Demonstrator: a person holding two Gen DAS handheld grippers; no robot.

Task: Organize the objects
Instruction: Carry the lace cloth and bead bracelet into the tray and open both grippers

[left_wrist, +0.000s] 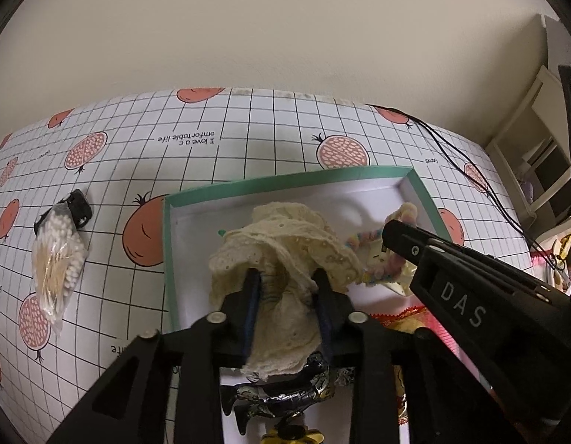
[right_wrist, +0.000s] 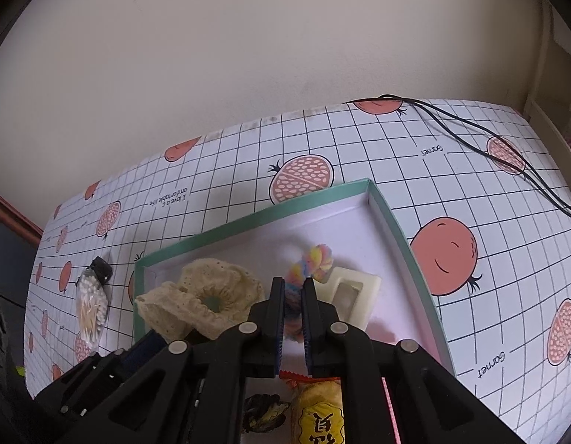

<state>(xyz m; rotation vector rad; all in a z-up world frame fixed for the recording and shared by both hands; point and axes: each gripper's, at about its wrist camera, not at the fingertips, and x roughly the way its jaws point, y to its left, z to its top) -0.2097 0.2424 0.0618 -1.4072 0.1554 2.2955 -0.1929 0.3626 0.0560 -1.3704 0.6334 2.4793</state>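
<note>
- Lace scrunchie, cream, is sitting between the fingers of the left gripper in the left wrist view; the jaws are standing fairly wide, with fabric bunching between them and draping near of the tips. It is hanging over the left half of the green-rimmed box.
- Same view: the right gripper is reaching in from the right, its tip lying at the pastel fuzzy band in the right half of the box. A bag of cotton swabs is lying on the tablecloth, left of the box and outside it.
- Right wrist view: the right gripper is pointing straight at the pastel fuzzy band; the jaws are standing narrow, with fuzz showing in the gap, though I cannot tell whether they are pinching it.
- Same view: the band's length is running near-to-far, roughly along the finger axis. The lace scrunchie is lying to the left, so the right hand is the nearer tool for the band.
</note>
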